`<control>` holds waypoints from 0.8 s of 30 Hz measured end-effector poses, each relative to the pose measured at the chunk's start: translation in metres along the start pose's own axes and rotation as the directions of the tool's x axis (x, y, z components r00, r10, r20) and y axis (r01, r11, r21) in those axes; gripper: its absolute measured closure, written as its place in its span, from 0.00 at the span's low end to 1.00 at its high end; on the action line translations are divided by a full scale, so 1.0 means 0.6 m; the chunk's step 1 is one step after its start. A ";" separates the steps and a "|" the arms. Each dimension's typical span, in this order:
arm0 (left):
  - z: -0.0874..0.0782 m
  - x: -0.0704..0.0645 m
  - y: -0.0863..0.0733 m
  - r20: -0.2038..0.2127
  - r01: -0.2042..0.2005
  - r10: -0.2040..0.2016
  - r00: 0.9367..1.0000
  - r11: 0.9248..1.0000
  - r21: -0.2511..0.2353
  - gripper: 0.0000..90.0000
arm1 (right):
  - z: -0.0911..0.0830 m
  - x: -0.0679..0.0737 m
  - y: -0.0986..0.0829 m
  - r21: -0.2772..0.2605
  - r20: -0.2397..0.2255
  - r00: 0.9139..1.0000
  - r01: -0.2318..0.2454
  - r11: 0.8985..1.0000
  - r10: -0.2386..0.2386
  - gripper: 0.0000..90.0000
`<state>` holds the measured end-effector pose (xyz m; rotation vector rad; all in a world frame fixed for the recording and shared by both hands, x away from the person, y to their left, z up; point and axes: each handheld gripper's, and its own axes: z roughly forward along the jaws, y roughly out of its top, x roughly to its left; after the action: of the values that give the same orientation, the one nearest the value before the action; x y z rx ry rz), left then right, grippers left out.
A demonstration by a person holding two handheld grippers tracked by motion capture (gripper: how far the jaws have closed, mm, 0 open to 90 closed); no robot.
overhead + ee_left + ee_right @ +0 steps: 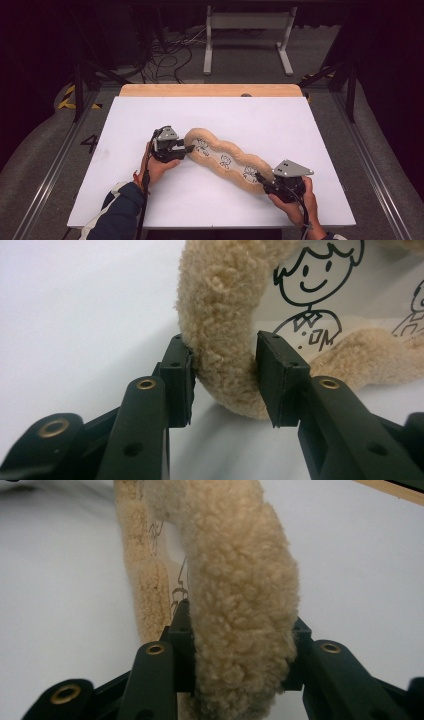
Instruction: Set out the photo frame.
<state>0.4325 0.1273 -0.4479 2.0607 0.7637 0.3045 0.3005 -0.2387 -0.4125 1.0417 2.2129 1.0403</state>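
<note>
Fleecy tan frame (226, 159), far end cut off, R gripper (235, 665) clamping rim, pads hidden

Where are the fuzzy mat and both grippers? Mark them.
fuzzy mat (226, 161), high view, white printed middle.
left gripper (224, 380), left gripper view, between its jaws, around the fleece rim.
right gripper (240, 655), right gripper view, jaws clamping the rim.

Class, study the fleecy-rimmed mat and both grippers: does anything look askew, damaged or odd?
Nothing looks damaged or spilled. The fleecy-rimmed mat lies diagonally across the white board. The right gripper clamps its rim; the left gripper straddles the other end, one finger touching, the other apart.
</note>
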 end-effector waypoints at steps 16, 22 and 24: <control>-0.006 -0.006 0.008 -0.033 -0.031 0.029 0.999 0.997 -0.066 0.50 | -0.020 0.005 -0.021 -0.043 -0.001 1.000 -0.019 0.999 0.019 0.60; -0.001 -0.005 0.009 -0.011 -0.038 0.037 0.999 0.996 -0.076 0.59 | -0.038 -0.005 -0.033 -0.091 -0.002 0.998 -0.064 0.994 0.065 0.56; -0.006 -0.003 0.006 -0.005 -0.029 0.029 1.000 0.997 -0.077 0.62 | -0.040 -0.004 -0.032 -0.107 0.003 0.998 -0.066 0.992 0.067 0.60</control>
<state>0.4309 0.1272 -0.4426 2.0009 0.7144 0.3490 0.2775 -0.2590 -0.4136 1.0759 2.1049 1.1690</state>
